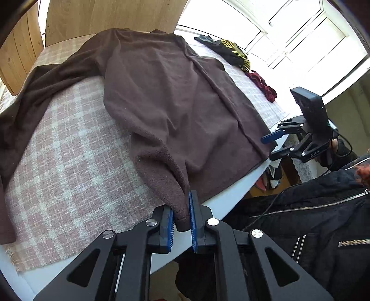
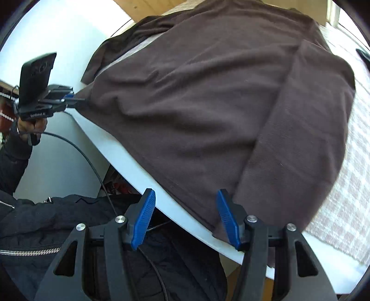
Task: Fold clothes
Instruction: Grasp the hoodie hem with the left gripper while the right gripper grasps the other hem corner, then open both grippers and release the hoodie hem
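Two views: our left gripper (image 1: 181, 222) jaws pinch the brown sweater's (image 1: 166, 97) hem; only the right view shows our right gripper (image 2: 185, 218) jaws wide, empty.

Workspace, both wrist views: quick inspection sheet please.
Surface: white table covered by a pink checked cloth.
Job's things: brown sweater spread flat, one sleeve folded over the body, hem at the table's near edge.
Clutter: black and yellow garment and dark red garment at the far side.
Grippers: left gripper shut on the sweater's hem corner; right gripper open, jaws astride the other hem corner, pads not pressing.
Cables: black cable trailing from the left gripper.
Surroundings: window, wooden panel, person's black zipped jacket.
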